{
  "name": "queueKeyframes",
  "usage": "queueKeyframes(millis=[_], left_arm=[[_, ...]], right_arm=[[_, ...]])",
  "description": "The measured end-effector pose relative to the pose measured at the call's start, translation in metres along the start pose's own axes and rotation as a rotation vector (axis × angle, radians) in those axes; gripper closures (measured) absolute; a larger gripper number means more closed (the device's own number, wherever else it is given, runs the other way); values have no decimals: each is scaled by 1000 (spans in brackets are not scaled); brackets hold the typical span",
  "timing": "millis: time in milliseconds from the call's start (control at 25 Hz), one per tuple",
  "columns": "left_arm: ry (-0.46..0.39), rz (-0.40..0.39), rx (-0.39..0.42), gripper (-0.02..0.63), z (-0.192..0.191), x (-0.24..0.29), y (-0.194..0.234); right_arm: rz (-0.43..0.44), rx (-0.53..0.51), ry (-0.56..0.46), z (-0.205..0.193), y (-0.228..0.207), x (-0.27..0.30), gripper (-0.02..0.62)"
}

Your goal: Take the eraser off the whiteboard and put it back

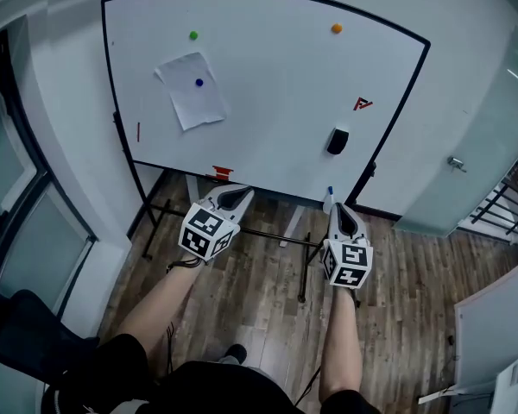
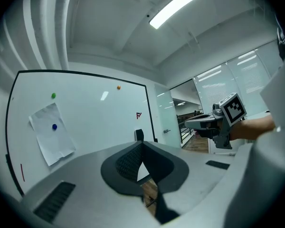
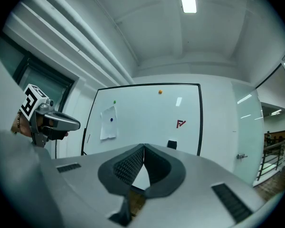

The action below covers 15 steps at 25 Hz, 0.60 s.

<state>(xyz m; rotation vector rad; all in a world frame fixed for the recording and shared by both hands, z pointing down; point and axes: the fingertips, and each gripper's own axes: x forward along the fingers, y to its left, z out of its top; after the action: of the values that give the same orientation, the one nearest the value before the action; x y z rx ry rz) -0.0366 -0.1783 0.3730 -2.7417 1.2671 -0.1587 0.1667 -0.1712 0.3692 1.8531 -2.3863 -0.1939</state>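
Reach not yet begun: I hold left gripper (image 1: 240,195) and right gripper (image 1: 342,209) pressed together, empty, below the whiteboard (image 1: 276,102); its eraser (image 1: 337,141), centre-right, needs opened jaws.

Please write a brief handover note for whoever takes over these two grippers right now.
Left gripper: jaws shut, nothing between them, held short of the board.
Right gripper: jaws shut, nothing between them, also short of the board.
Black eraser: stuck low on the right side of the whiteboard, just under a small red mark.
Done: nothing yet; the eraser is untouched.
Left: the right gripper looks the nearer one, so probably open it, take the eraser off the board, then put it back.
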Motion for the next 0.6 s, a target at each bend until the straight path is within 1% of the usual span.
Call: queueKeyframes(millis=[360,600], left_arm=[[12,-22,-20,586,-12,73,25],[9,-55,-19,586,-16,130,42]], right_arm=[[-4,7,12,-10,-31,63,571],[-36,20,28,-23,-57,98,571]])
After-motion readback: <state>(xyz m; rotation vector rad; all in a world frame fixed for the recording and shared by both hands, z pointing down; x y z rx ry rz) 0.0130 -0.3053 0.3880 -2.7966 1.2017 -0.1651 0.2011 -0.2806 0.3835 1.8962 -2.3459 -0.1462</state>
